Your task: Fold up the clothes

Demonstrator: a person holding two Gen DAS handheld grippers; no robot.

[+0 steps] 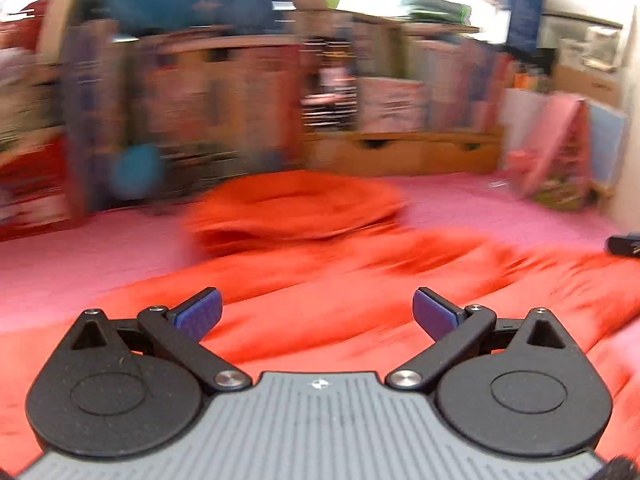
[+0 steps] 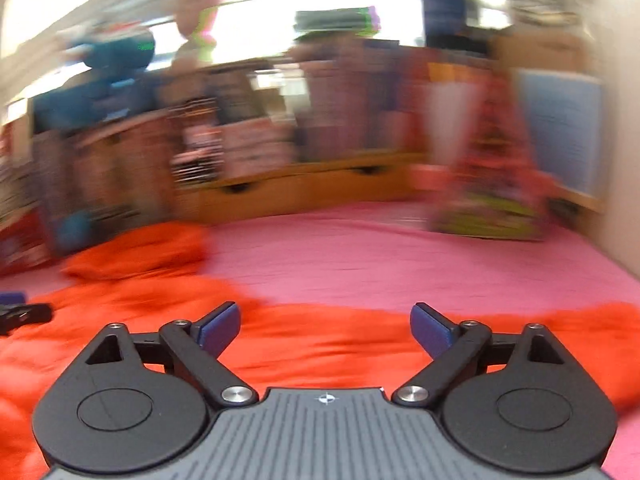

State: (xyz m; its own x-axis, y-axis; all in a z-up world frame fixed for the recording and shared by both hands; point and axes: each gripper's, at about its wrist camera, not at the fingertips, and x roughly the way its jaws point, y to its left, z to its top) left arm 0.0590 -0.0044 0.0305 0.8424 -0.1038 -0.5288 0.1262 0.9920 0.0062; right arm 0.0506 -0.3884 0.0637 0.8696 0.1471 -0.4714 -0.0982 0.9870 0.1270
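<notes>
Looking along the left gripper (image 1: 317,312) in the left wrist view, its two blue-padded tongs stand wide apart at the lower middle of the frame, with nothing between them. Beneath and beyond them an orange garment (image 1: 340,300) lies spread over the pink surface (image 1: 80,264), filling the lower half of the picture and running off to the right edge. A second orange heap (image 1: 292,208), bunched or folded, sits at the centre of the frame just past the spread cloth. At the right edge a small dark object (image 1: 624,244) shows; the blur hides what it is. Blurred wooden shelving (image 1: 400,152) fills the background.

The right wrist view shows the right gripper (image 2: 325,330) with tongs likewise spread, gripping nothing. The orange garment (image 2: 320,352) crosses the lower frame under them. The orange heap (image 2: 136,252) lies at middle left, pink surface (image 2: 400,256) to its right. A dark object (image 2: 24,316) sits at the left edge.
</notes>
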